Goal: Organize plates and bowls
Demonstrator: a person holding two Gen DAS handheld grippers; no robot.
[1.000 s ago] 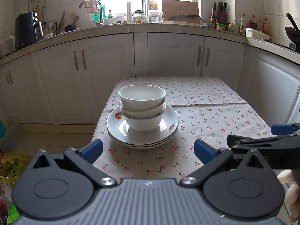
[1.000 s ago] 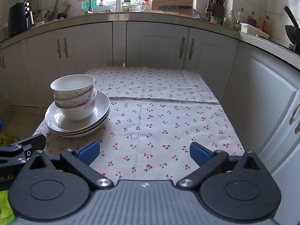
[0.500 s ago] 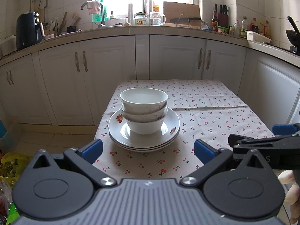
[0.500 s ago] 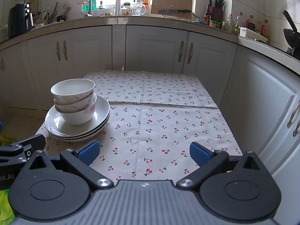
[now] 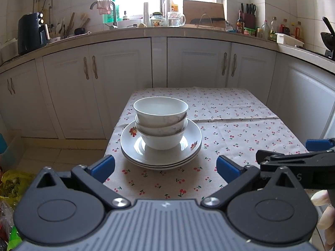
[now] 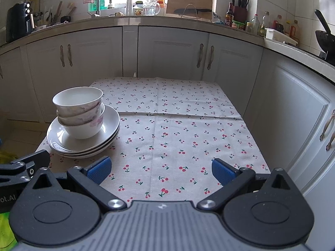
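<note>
Three white bowls point(image 5: 160, 123) sit nested on a stack of three white plates point(image 5: 161, 156) at the table's left side; the stack also shows in the right wrist view, bowls point(image 6: 79, 113) on plates point(image 6: 83, 144). My left gripper point(image 5: 165, 167) is open and empty, just short of the plates. My right gripper point(image 6: 161, 170) is open and empty over bare cloth to the right of the stack. The right gripper also shows at the right edge of the left wrist view point(image 5: 301, 159).
The table carries a cherry-print cloth point(image 6: 178, 125). White kitchen cabinets point(image 5: 199, 62) stand behind it and to the right, under a cluttered counter point(image 5: 167, 29). Bags lie on the floor at the left point(image 5: 10, 184).
Both grippers have drawn back and risen slightly from the table. The stack of bowls and plates has not moved. Both stay open.
</note>
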